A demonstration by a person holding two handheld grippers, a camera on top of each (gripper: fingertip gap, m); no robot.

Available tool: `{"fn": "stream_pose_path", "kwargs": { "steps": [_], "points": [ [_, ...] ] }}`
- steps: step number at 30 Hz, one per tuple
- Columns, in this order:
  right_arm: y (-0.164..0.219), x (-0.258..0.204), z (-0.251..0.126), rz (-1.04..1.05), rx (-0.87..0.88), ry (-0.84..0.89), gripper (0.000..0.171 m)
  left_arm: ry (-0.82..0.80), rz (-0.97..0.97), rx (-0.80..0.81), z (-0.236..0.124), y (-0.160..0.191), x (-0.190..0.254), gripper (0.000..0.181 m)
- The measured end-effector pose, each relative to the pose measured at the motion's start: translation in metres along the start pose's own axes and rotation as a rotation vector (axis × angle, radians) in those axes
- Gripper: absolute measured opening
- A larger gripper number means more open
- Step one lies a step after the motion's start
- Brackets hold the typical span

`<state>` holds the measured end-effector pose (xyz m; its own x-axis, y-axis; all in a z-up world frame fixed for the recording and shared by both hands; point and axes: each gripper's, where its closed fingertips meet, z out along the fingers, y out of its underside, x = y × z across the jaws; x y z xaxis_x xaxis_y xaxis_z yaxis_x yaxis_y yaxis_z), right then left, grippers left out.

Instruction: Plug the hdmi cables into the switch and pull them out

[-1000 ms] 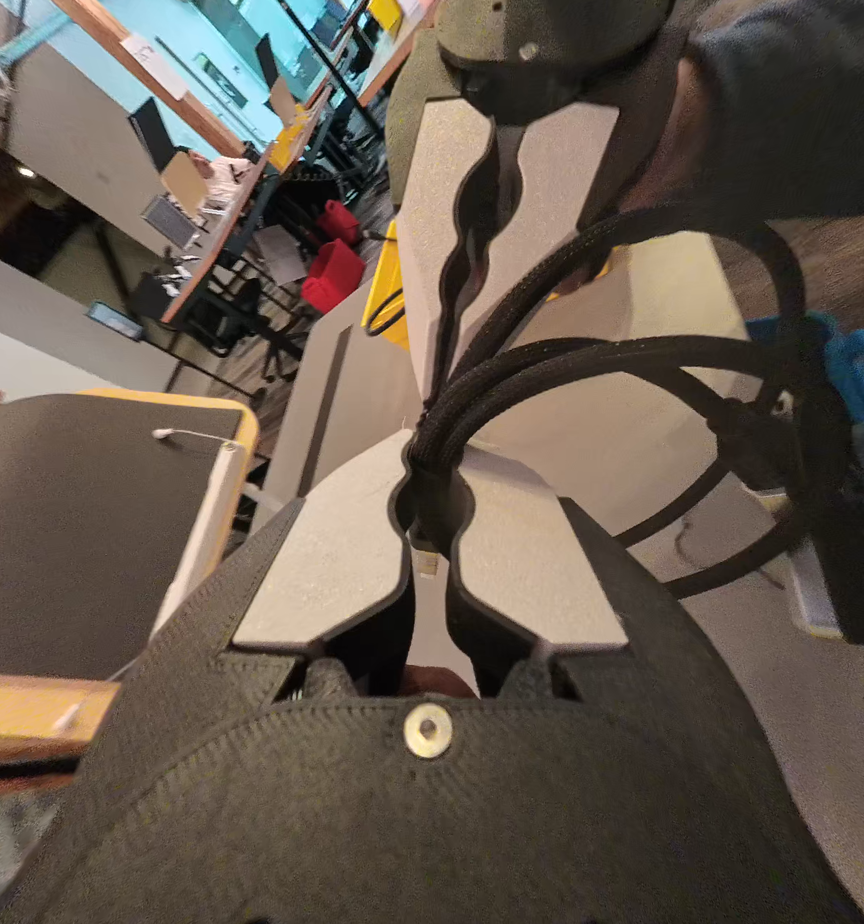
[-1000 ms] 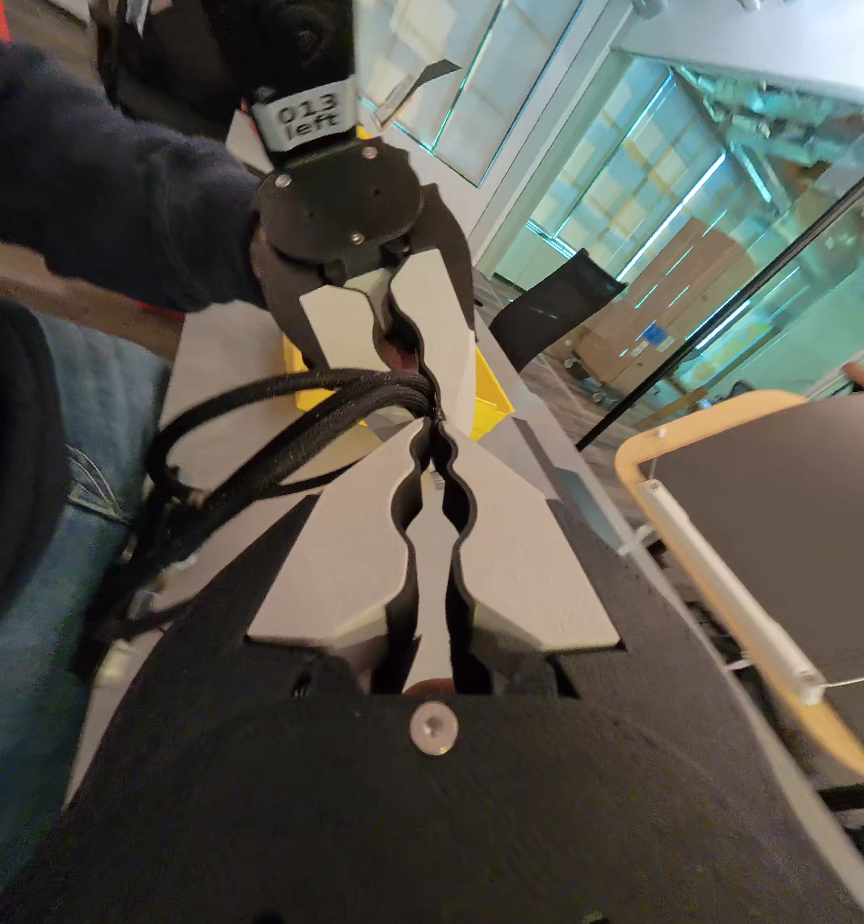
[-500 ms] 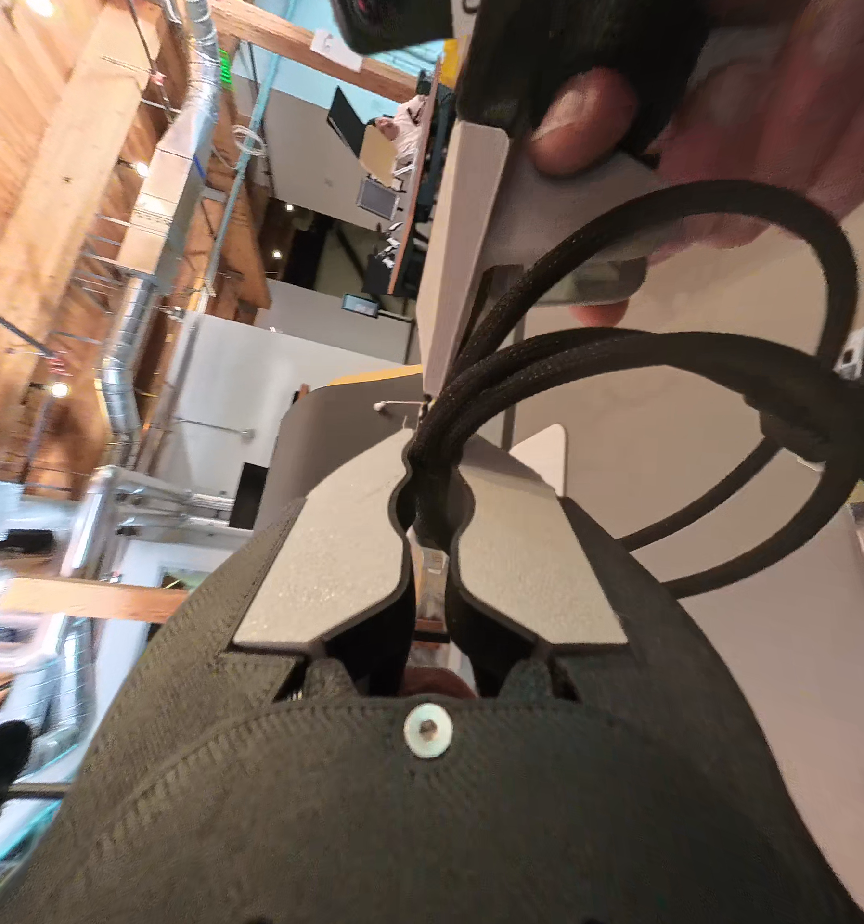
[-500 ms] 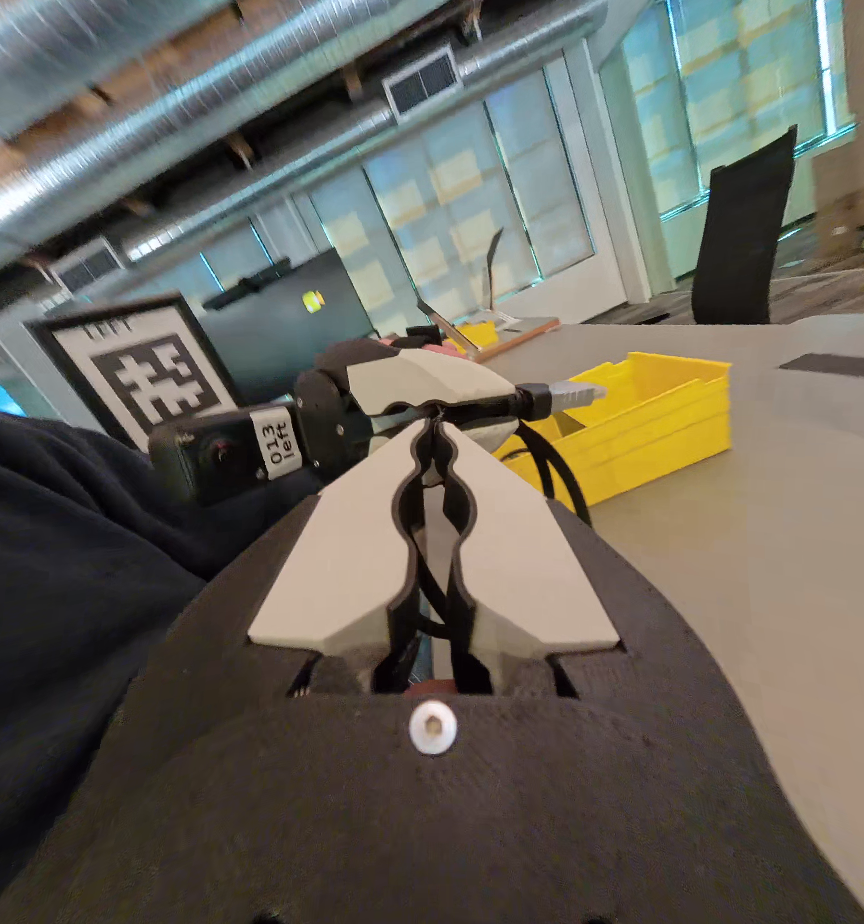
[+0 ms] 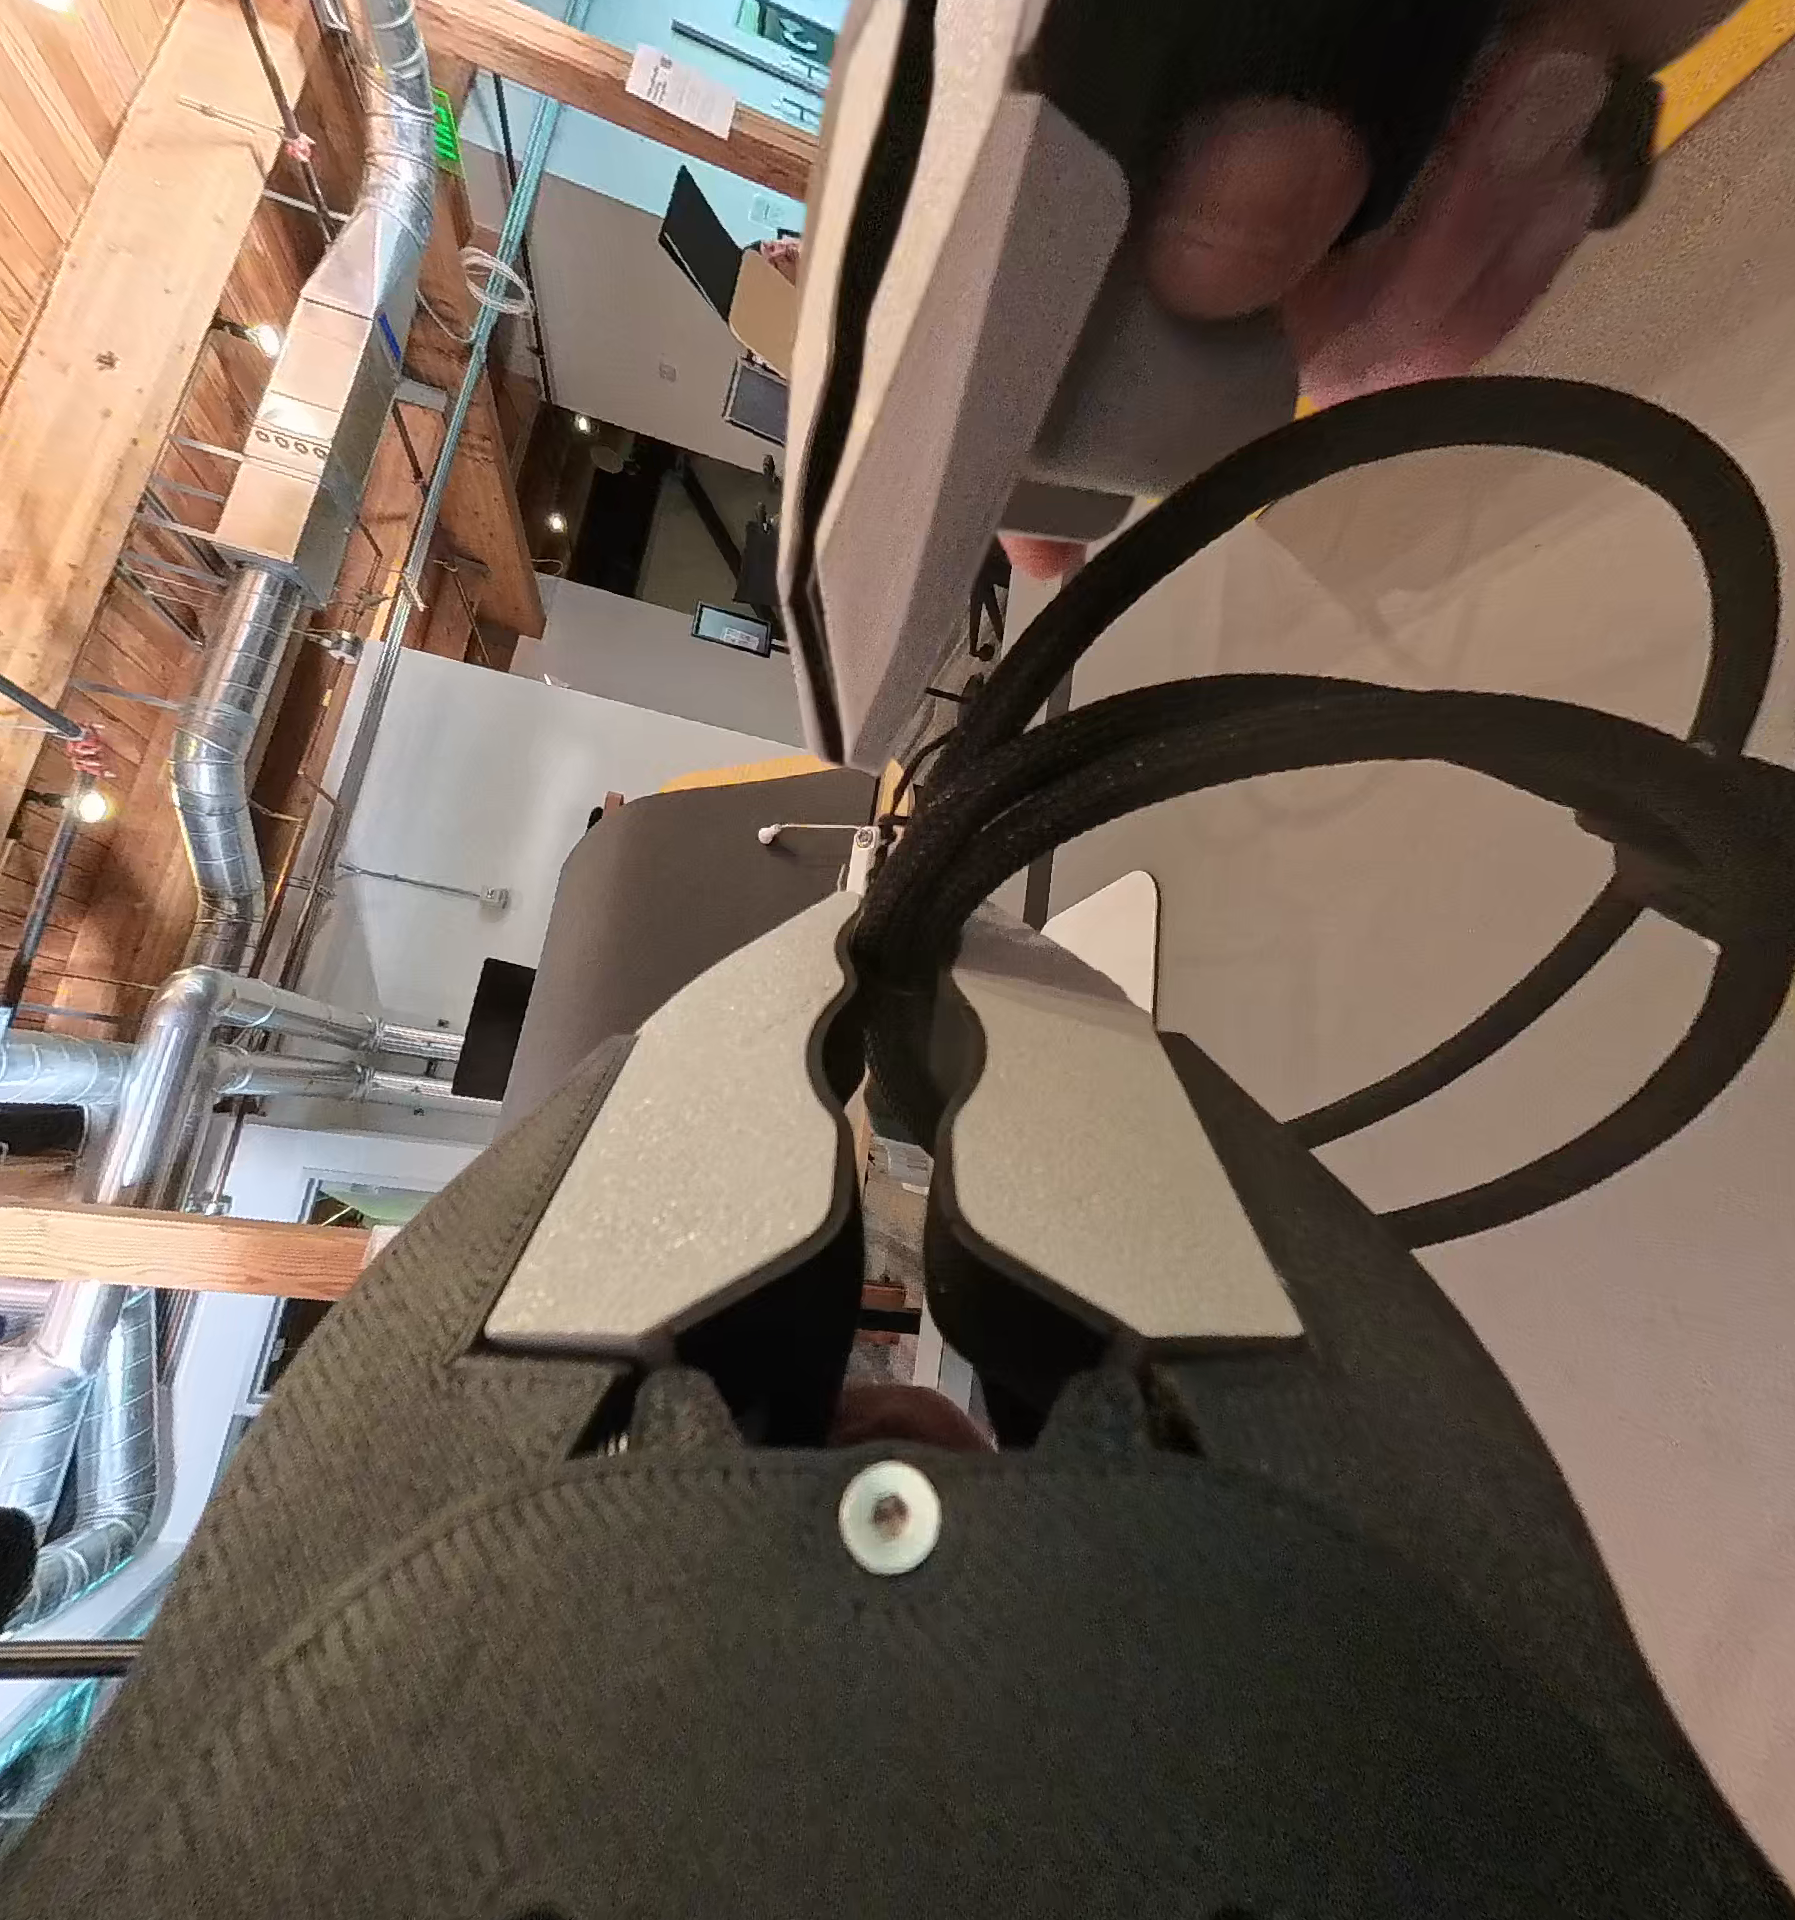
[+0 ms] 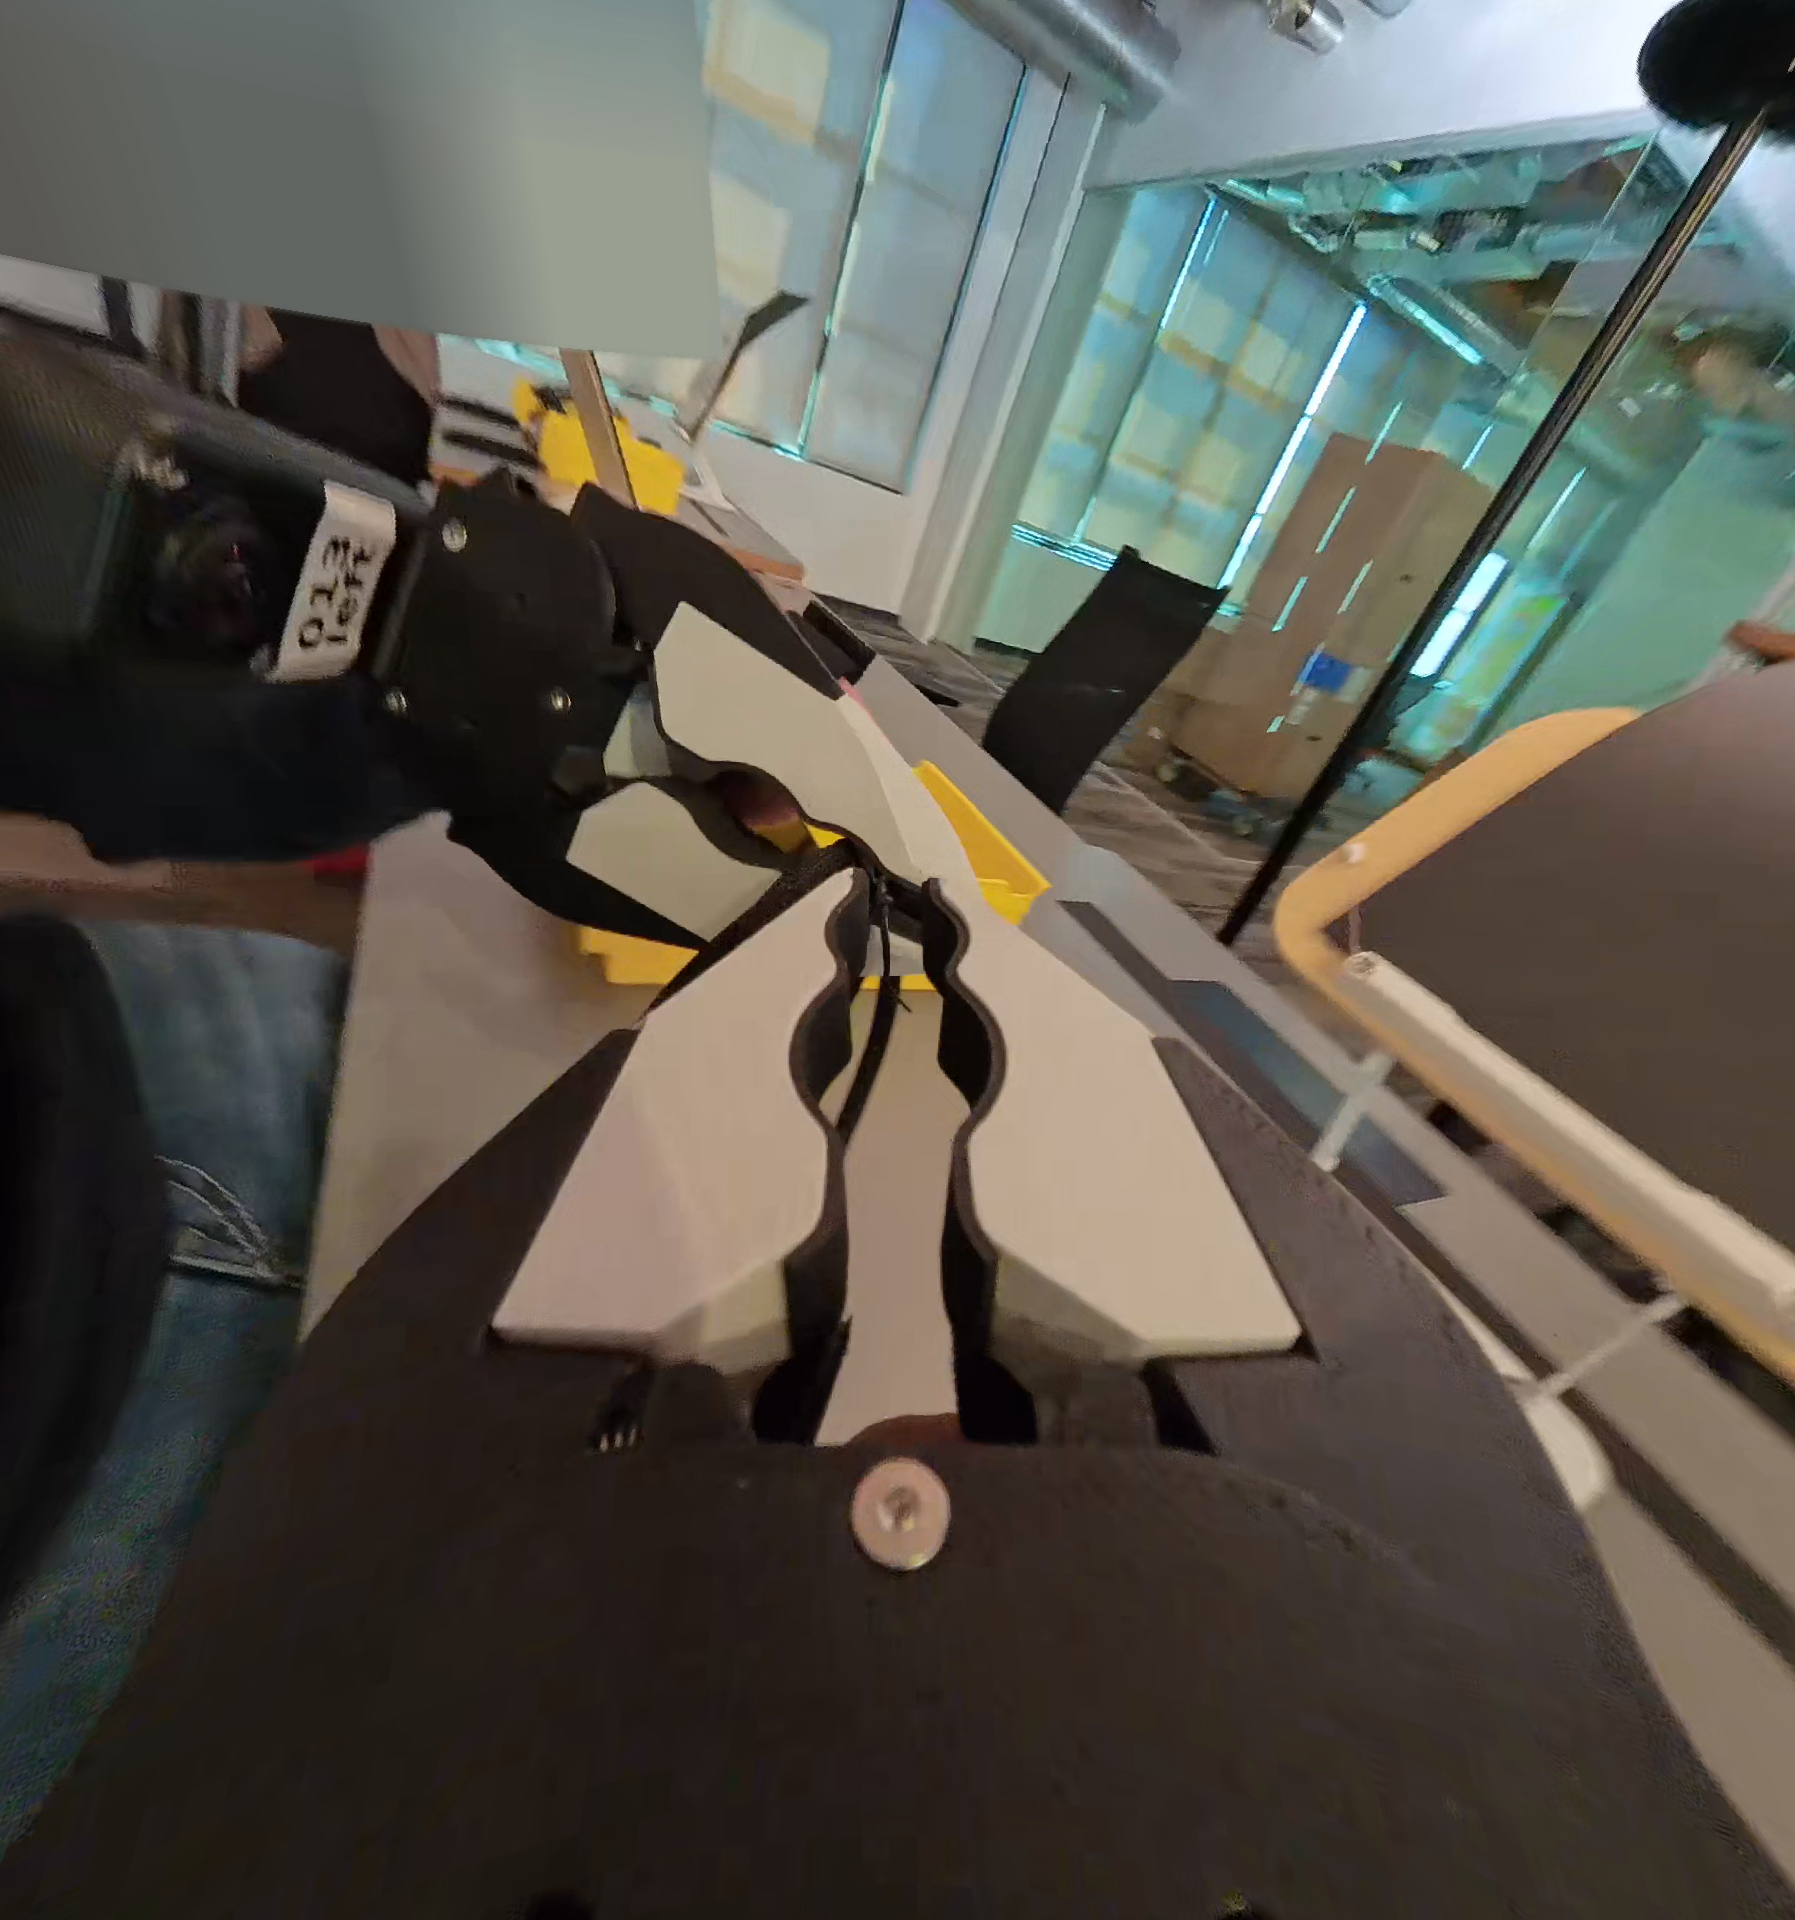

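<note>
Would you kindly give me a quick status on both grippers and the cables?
Left gripper shut on coiled cable bundle. Right gripper slightly open at bundle's thin black tie. Switch not visible. Nothing obstructing.

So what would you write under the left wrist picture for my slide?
The left gripper pinches a bundle of looped black cables, with the right gripper just above it.

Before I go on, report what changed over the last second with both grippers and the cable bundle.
The right gripper has eased its jaws apart: a second ago they were nearly closed, now a gap shows, with only a thin black strand running through it. Both grippers tilted but kept tip to tip. Unchanged: the left gripper stays clamped on the coiled black cables.
</note>
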<state>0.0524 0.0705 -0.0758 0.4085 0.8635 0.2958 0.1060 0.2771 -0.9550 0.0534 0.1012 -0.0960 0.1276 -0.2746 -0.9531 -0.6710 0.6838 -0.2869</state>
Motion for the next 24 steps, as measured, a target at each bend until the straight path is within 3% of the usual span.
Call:
{"fn": "stream_pose_path", "kwargs": {
  "steps": [4,20,24],
  "points": [
    [0.003,-0.002,0.002,-0.144,-0.065,0.029,0.007,-0.004,-0.003,0.005,-0.001,-0.002,-0.002,0.007],
    [0.000,0.001,0.000,-0.309,-0.109,0.091,0.000,0.001,0.007,0.009,-0.002,-0.005,0.001,0.007],
    [0.003,-0.001,-0.008,-0.396,-0.133,0.061,0.013,0.035,-0.030,0.022,-0.003,-0.006,0.002,0.007]
  ]
}}
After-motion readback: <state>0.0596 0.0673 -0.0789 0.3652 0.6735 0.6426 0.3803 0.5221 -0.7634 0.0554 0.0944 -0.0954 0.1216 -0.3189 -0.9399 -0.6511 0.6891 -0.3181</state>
